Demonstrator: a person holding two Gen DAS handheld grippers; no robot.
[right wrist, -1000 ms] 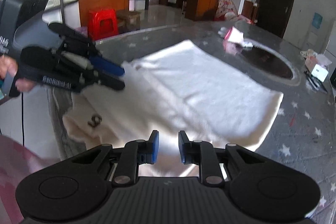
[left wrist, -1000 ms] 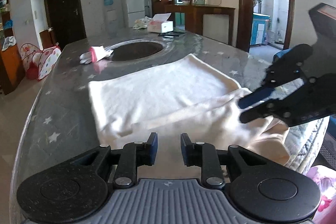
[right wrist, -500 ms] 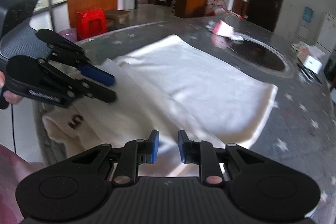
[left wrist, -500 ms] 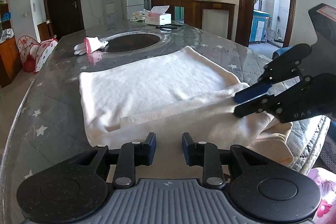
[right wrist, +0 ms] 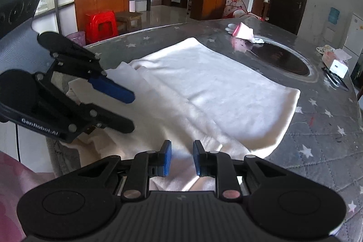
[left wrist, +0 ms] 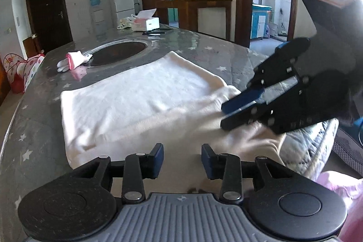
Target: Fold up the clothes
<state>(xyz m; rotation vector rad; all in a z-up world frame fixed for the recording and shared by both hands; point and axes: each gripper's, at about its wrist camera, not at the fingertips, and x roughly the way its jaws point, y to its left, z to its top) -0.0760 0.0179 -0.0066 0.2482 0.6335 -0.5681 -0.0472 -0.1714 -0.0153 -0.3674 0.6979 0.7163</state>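
A cream white garment [left wrist: 145,96] lies flat on the grey star-patterned table [left wrist: 40,106], with its near part bunched at the table's front edge. It also shows in the right wrist view [right wrist: 215,87]. My left gripper [left wrist: 182,160] is open and empty just above the garment's near edge; it shows from the side in the right wrist view [right wrist: 129,110]. My right gripper [right wrist: 181,159] is open and empty over the garment's near edge; it shows in the left wrist view [left wrist: 226,112] above the bunched cloth.
A pink and white glove [left wrist: 72,60] lies beside a dark round inset [left wrist: 118,55] in the table. A tissue box [left wrist: 147,23] and pens [left wrist: 156,32] sit at the far end. A red stool [right wrist: 102,26] stands on the floor beyond the table.
Both grippers have opened wider. The left wrist view has tilted up and moved a little along the near edge. The garment lies as before.
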